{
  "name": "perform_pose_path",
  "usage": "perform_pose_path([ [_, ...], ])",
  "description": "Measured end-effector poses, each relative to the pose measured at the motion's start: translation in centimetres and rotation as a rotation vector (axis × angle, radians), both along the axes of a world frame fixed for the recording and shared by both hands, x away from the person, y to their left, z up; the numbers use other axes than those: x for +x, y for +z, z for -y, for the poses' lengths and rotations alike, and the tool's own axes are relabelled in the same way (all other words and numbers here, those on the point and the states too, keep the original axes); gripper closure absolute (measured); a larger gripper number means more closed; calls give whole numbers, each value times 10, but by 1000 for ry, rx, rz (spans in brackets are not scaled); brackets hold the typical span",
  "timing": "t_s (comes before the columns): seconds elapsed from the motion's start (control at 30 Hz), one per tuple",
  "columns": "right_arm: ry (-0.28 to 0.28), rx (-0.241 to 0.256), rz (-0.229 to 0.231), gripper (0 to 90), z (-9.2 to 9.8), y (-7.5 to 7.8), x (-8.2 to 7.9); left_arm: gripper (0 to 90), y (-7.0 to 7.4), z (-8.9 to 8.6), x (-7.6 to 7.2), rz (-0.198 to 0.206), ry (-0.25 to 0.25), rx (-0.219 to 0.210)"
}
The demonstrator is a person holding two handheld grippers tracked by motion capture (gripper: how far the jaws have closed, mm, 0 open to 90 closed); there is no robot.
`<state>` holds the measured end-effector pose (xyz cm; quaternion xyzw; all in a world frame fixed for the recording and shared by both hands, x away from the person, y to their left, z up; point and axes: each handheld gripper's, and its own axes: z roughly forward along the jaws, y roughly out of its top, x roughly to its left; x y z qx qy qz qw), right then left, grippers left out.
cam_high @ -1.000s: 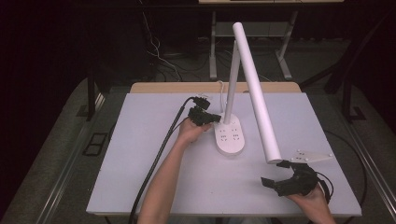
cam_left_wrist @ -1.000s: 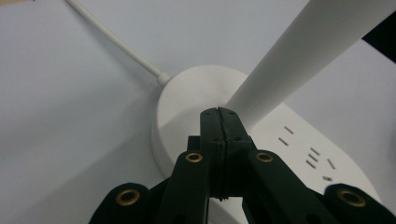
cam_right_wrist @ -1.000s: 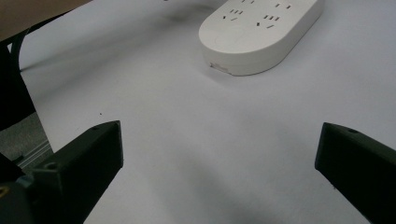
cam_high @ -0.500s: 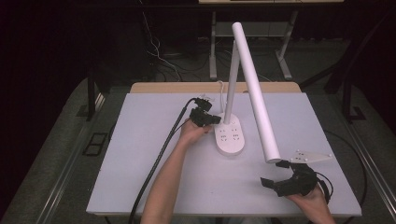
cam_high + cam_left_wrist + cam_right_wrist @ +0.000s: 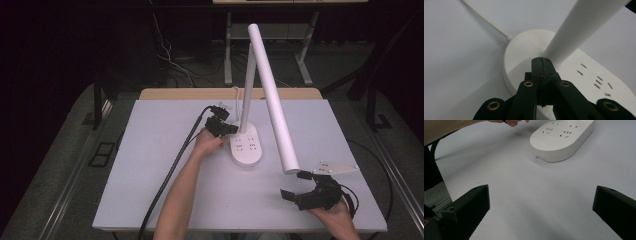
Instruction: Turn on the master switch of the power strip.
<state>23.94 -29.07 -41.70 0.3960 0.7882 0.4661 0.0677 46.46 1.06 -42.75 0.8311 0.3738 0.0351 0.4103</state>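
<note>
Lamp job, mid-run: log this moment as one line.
left gripper: shut, tip on lamp base beside the post | right gripper: open, empty, low over table | lamp head: tilted down

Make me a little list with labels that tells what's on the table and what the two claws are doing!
table: white table top
main thing: white desk lamp with a long tube head
lamp base: oval, with socket slots
lamp cord: thin white cord leaving the base
left claw: shut, its tip pressing down on the lamp base beside the upright pole
right claw: open, over bare table, holding nothing
</note>
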Motion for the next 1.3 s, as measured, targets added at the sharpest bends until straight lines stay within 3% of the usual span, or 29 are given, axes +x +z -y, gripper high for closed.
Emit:
perform_pose_path([
  [0.3, -4, 5, 5, 5, 2, 1, -2, 900, 0, 1, 0, -11, 8, 16],
  [0.57, -4, 5, 2, 5, 2, 0, -1, 900, -1, -1, 0, -20, 15, -8],
  [0.67, -4, 5, -2, 6, 2, -1, 0, 900, -2, -3, 2, -48, -1, -53],
  [0.8, 0, 6, -6, 6, 2, -2, 1, 900, 1, -3, -1, -33, -17, -49],
  [0.87, 0, 3, -10, 6, 2, -2, 1, 900, 3, -5, -1, -20, -30, -16],
  [0.93, 4, 3, -8, 5, 2, -3, 2, 900, 4, -8, -1, -13, -27, -22],
  [0.97, 6, 2, -6, 5, 1, -3, 3, 900, 5, -8, -3, -9, -13, -46],
  [1.17, 4, 0, -19, 6, -1, -4, 3, 900, 16, -11, -8, 64, -37, -10],
  [1.3, 4, -1, -15, 5, -1, -4, 3, 900, 25, -14, -12, 86, -45, -4],
])
